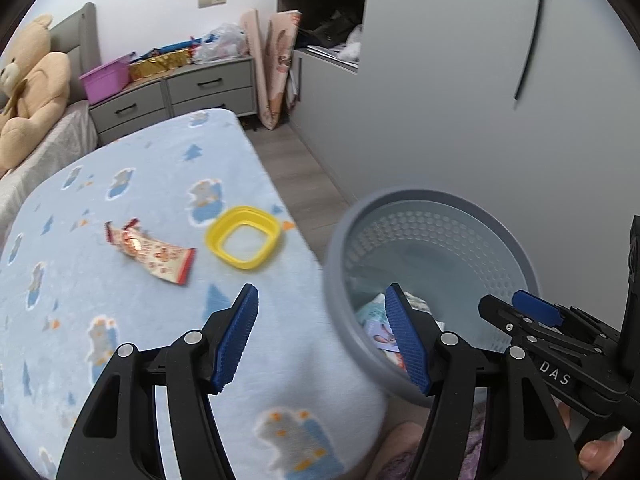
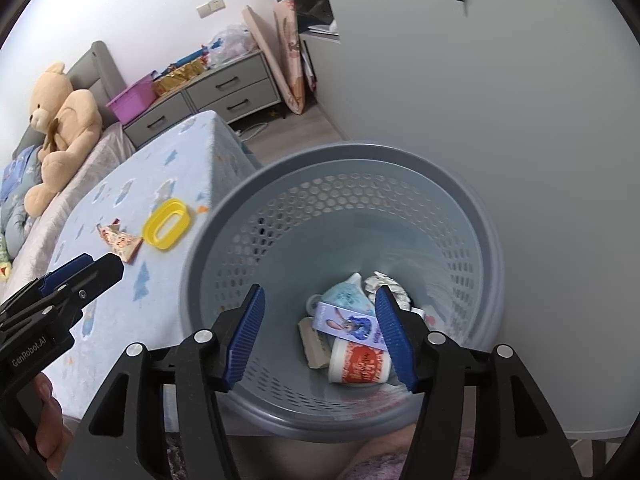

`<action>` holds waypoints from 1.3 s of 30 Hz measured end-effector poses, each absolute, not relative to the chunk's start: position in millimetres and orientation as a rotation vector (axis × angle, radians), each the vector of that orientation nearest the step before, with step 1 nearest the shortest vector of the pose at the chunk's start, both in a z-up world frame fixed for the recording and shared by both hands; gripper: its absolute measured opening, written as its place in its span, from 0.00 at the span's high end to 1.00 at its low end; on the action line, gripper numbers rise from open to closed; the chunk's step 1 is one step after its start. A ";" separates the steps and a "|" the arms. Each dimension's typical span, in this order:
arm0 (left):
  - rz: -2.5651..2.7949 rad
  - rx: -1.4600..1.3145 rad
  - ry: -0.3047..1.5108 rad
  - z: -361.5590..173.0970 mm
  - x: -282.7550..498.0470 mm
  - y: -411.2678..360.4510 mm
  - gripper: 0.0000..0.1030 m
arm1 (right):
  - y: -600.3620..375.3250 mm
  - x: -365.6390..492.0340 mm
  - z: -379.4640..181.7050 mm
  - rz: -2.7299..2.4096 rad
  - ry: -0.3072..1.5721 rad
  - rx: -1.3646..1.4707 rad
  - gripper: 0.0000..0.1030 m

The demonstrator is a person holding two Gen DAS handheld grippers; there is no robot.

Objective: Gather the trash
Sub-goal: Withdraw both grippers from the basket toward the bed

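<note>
**Two open grippers hovering beside a trash basket at the bed's edge**

A round grey plastic wastebasket with perforated walls (image 2: 340, 184) is standing on the wood-look floor, just beside the long edge of a bed covered in a soft pale-blue fleece blanket printed with small trees and bears (image 1: 120, 200). A plain grey cabinet wall is rising on the basket's far side, leaving only a narrow strip of floor running between bed and cabinet toward a grey drawer unit (image 1: 208, 92).

The right gripper (image 2: 320, 332) is hanging over the basket's mouth, its ribbed blue pads spread wide and holding nothing. Below it, at the bottom of the basket, several pieces are lying in a loose heap: a white paper cup with red print (image 2: 358, 364), a purple cartoon-printed box (image 2: 348, 324) and crumpled wrappers.

The left gripper (image 1: 324, 336) is also standing wide open and empty, one finger over the blanket and the other over the basket rim.

Two items are lying on the blanket, well apart from both grippers: a crinkled red-and-white snack wrapper (image 1: 152, 254) and, near it, closer to the bed's edge, a yellow rounded-square plastic ring (image 1: 242, 236). A tan plush bear (image 1: 28, 88) is sitting at the grey headboard.
</note>
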State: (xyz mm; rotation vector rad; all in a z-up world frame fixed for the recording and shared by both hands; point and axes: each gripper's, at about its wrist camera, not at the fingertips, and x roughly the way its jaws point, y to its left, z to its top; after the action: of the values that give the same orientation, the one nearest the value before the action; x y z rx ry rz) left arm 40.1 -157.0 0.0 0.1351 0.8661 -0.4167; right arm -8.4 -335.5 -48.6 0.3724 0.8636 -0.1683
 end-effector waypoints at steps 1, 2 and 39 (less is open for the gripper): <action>-0.406 0.131 0.863 1.6 40.6 -152.5 0.38 | -332.5 -6.2 -48.2 -0.157 0.863 0.373 0.44; -0.398 0.125 0.860 2.9 41.3 -148.0 0.38 | -329.6 -3.8 -47.8 -0.148 0.865 0.372 0.43; -0.029 -0.061 0.882 -3.7 102.5 15.2 0.36 | -224.6 131.2 -22.0 0.178 0.938 0.169 0.19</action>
State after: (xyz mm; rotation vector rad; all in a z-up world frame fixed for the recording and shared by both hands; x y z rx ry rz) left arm 102.5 15.2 -3.7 -0.0611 0.8819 -0.0288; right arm 131.2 -224.6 -22.0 0.1690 0.9378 0.1782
